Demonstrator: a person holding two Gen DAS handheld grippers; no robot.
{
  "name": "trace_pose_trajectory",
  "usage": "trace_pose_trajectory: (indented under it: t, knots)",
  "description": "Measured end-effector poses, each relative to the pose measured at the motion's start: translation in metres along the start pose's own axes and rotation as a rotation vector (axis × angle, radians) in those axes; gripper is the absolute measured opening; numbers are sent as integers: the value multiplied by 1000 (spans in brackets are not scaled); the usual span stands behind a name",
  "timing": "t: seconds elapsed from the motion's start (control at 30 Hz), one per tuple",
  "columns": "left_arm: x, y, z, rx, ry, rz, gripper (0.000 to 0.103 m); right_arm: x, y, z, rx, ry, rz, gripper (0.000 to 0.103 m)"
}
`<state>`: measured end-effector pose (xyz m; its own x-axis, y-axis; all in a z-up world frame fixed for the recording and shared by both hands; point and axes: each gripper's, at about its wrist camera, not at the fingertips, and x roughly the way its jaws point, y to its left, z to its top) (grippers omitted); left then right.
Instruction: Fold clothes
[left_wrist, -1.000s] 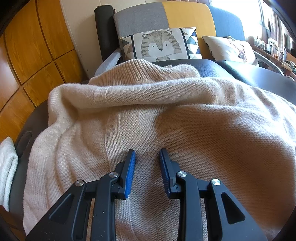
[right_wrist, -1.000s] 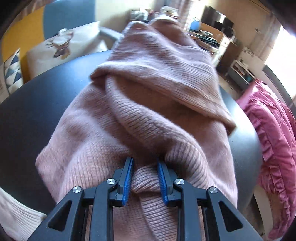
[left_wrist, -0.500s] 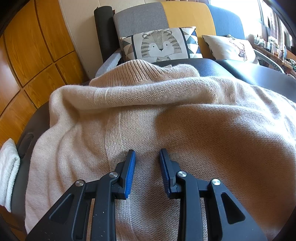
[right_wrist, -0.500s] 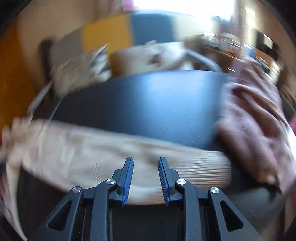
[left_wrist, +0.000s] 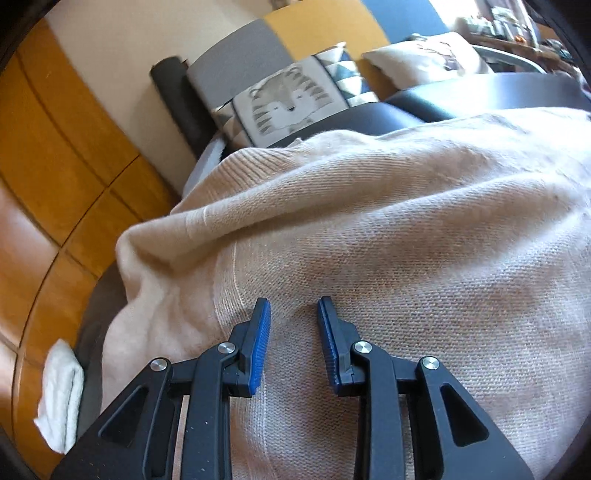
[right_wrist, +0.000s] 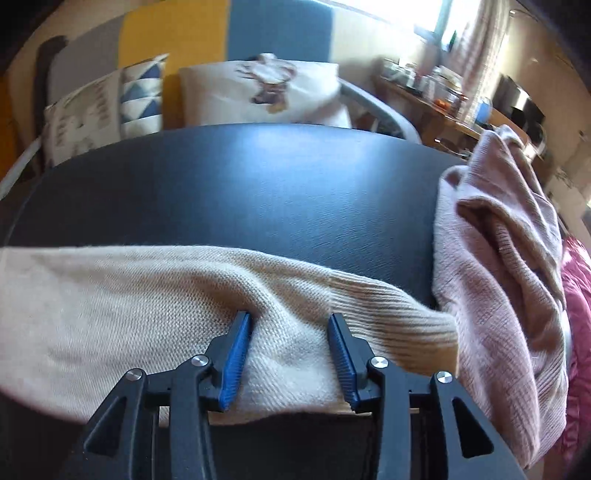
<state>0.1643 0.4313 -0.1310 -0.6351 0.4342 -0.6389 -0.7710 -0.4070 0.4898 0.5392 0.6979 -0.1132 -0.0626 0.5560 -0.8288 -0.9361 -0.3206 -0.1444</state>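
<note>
Ahead of your left claw, beyond the dark table (left_wrist: 517, 88), you have a tiger-print cushion (left_wrist: 288, 103) propped against a grey, yellow and blue sofa back (left_wrist: 325, 29). To that claw's left lie wood panels (left_wrist: 55, 177) and a white folded cloth (left_wrist: 61, 398). Ahead of your right claw sits a deer-print cushion (right_wrist: 266, 92) (somewhat blurred), with a cluttered shelf (right_wrist: 436, 99) further right.
</note>
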Motion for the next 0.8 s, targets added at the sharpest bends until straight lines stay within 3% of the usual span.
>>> trace_pose_trajectory:
  t: [0.1,0.2,0.23,0.27,0.4,0.5,0.63,0.73,0.8]
  knots:
    - [-3,-11,3,10,-9,3,26,10,0,10,8,-2,-27,42]
    - [-3,-20,4,31,-18,37,26,8,-5,20,102,53,-51,42]
    - [-3,-20,4,30,-21,39,26,-3,-1,24,133,30,-62,42]
    - [-4,-20,4,26,-21,37,27,-19,7,25,148,-28,-28,42]
    - [-4,-14,6,4,4,11,27,-82,81,17,65,-192,249,42]
    - [-10,-3,2,-28,18,-39,29,-87,155,7,-70,-144,403,42]
    - [-18,22,-19,-83,7,-136,29,-45,210,-9,-202,-15,347,42]
    - [-21,36,-45,-143,4,-172,30,-35,195,-12,-149,-48,342,46]
    - [-26,42,-58,-190,-10,-185,38,-28,184,-13,-110,-73,339,46]
